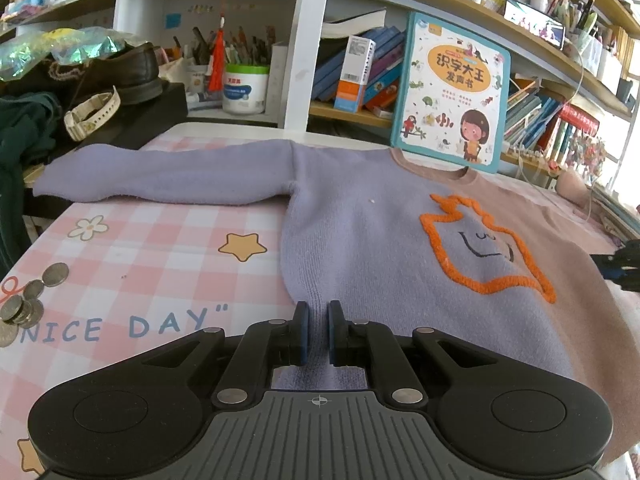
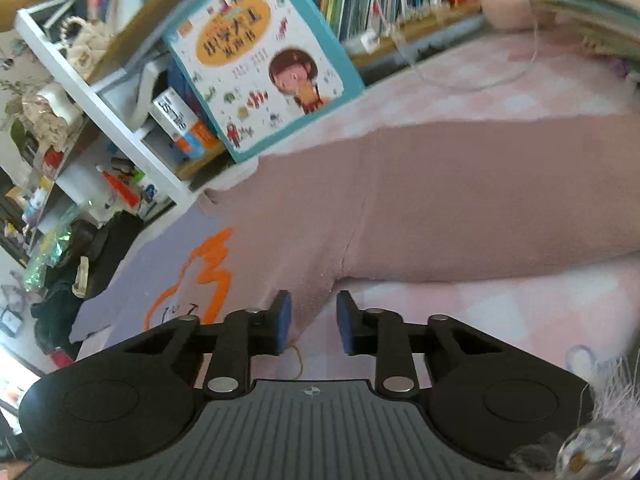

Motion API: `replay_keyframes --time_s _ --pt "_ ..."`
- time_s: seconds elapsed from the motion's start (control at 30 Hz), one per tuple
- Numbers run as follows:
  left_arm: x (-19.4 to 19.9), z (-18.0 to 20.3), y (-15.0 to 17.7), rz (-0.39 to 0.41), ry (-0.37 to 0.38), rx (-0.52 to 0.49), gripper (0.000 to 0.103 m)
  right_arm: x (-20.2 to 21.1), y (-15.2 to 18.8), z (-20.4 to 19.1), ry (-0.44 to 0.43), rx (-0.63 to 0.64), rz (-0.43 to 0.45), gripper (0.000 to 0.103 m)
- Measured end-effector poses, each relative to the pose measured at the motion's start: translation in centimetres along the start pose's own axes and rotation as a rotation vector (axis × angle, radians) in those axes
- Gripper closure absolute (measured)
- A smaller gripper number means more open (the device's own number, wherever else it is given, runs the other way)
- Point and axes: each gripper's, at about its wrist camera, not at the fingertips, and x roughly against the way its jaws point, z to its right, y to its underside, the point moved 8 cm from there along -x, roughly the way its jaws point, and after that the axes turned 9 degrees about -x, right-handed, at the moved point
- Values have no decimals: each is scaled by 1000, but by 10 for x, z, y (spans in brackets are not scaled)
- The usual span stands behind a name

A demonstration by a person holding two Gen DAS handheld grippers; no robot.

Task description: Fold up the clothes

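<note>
The sweater (image 1: 360, 220) lies flat on the checked counter (image 1: 160, 240), its long axis across the left view, collar toward the book (image 1: 452, 92), lilac sleeve stretched left and the pink sleeve's cuff cut off at the right. The left hand-held gripper (image 1: 318, 334) is pinched onto the lilac hem, whose edge hides under it. In the blurred, tilted right view the right hand-held gripper (image 2: 313, 326) stands slightly apart about the pink side hem, pads not pressing it.

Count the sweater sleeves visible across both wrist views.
2. Lilac sleeve lies stretched out left across the checked tablecloth; pink sleeve stretched out right. Neither folded in yet.
</note>
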Motion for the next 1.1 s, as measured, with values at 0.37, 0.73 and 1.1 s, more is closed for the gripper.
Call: replay_keyframes --time_s 0.37,0.73,1.1 --pt "0 2 0 3 2 4 94 -27 -4 -7 -93 -6 -12 100" --pt "0 2 1 4 -3 7 94 43 -40 -26 103 338 205 103" --pt "0 2 0 0 -3 -3 94 20 20 -1 -10 113 -60 72"
